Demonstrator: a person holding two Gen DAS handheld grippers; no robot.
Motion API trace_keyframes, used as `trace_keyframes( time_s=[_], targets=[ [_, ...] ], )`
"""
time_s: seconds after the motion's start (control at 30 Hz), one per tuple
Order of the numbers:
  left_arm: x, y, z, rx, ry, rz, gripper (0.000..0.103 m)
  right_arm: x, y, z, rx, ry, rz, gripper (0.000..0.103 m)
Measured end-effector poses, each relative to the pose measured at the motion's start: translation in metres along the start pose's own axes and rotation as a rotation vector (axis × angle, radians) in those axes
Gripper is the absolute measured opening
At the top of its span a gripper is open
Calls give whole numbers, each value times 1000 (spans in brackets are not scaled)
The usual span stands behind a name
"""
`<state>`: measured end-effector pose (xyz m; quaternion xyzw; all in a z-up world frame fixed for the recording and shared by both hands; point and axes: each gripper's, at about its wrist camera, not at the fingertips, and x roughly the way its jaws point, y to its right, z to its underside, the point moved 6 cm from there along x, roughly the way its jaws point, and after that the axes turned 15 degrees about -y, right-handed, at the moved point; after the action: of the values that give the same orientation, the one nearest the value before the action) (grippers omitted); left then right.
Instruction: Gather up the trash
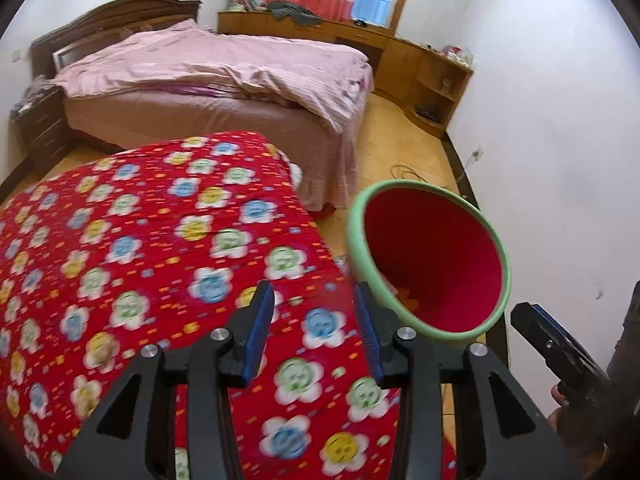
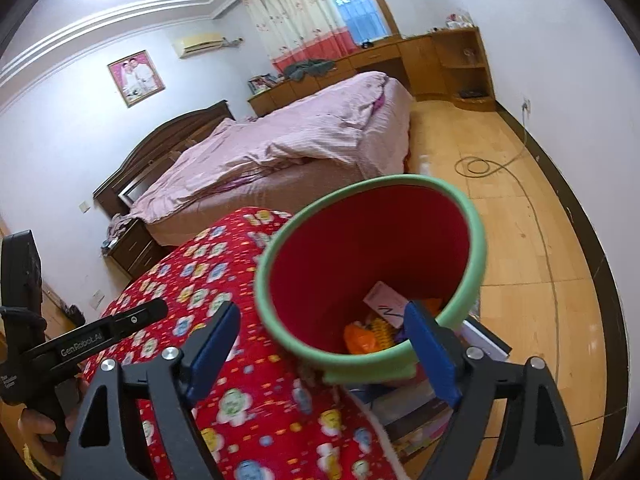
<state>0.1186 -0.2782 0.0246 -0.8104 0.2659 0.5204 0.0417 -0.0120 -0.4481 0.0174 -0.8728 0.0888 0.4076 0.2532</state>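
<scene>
Facing pink bed [image 1: 224, 76] across wooden floor [image 2: 520, 208]. Red flowered quilt [image 1: 140, 248] covers surface below both my grippers. Red bin [image 2: 368, 264] with green rim stands at quilt's right edge, mouth tilted toward me; trash inside: white card [image 2: 386, 300], orange wrapper [image 2: 360, 338], yellow piece [image 2: 380, 330]. My right gripper [image 2: 324, 348] spread wide, nothing pinched, right finger at bin's near rim. My left gripper [image 1: 316, 332] parted, empty, over quilt just left of bin.

bin [image 2: 372, 240]: red inside, green rim, upright, at the patterned quilt's 3 o'clock edge
trash [image 2: 376, 330]: orange wrapper, yellow piece, white card on bin's bottom
</scene>
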Motion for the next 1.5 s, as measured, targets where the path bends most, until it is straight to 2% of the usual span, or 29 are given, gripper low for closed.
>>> trace_keyframes(
  time_s=[0.17, 0.3, 0.6, 0.83, 1.03, 1.5],
  targets=[
    [-28, -29, 18, -30, 36, -45, 43, -11, -35, 12, -55, 20, -1, 90],
    [-50, -53, 36, -76, 65, -91, 50, -17, -60, 25, -88, 27, -13, 95],
    [-87, -91, 70, -130, 122, -172, 51, -38, -110, 49, -160, 71, -30, 102],
    [-109, -107, 98, -168, 157, -197, 51, -48, -130, 69, -193, 88, -44, 102],
    [-125, -122, 113, -209, 199, -252, 51, -53, -147, 85, -243, 99, -41, 102],
    [-143, -139, 130, -262, 230, -316, 51, -61, -172, 106, -303, 116, -53, 102]
  ],
)
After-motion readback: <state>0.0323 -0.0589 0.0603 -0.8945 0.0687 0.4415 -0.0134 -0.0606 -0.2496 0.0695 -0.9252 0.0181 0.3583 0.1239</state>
